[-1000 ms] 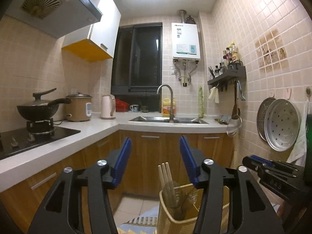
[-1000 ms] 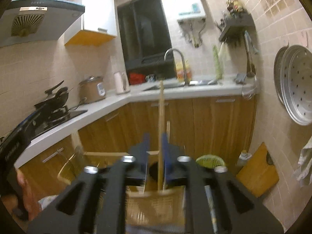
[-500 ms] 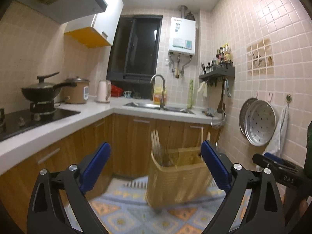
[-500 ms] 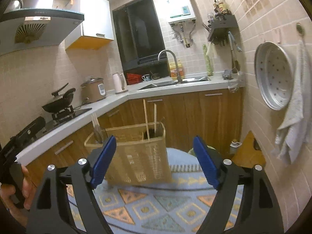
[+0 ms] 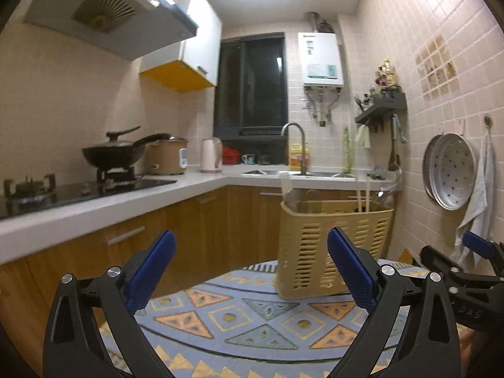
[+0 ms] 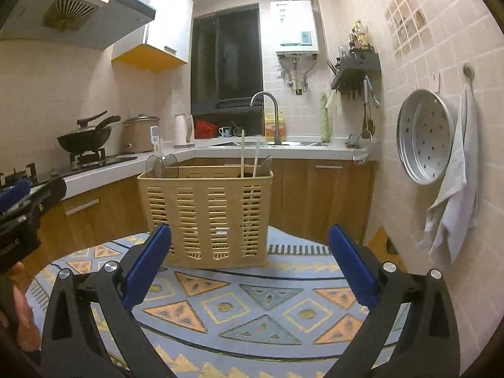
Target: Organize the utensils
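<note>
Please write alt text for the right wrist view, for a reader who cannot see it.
A tan slatted utensil basket holding chopsticks stands on a patterned cloth, beyond the right tongs, whose jaws are opening with nothing between them. Behind is a kitchen counter.

the only letters that can be read stand on the black body of the right gripper [image 5: 472,310], at the right edge of the left wrist view: white capitals "das". in the right wrist view the black body of the left gripper [image 6: 14,242] carries a white printed word at the left edge, but it is too blurred to read. the white water heater [image 6: 294,25] on the wall, right of the dark window, has a small dark logo at its top and a label on its front; both are too small to read.
</note>
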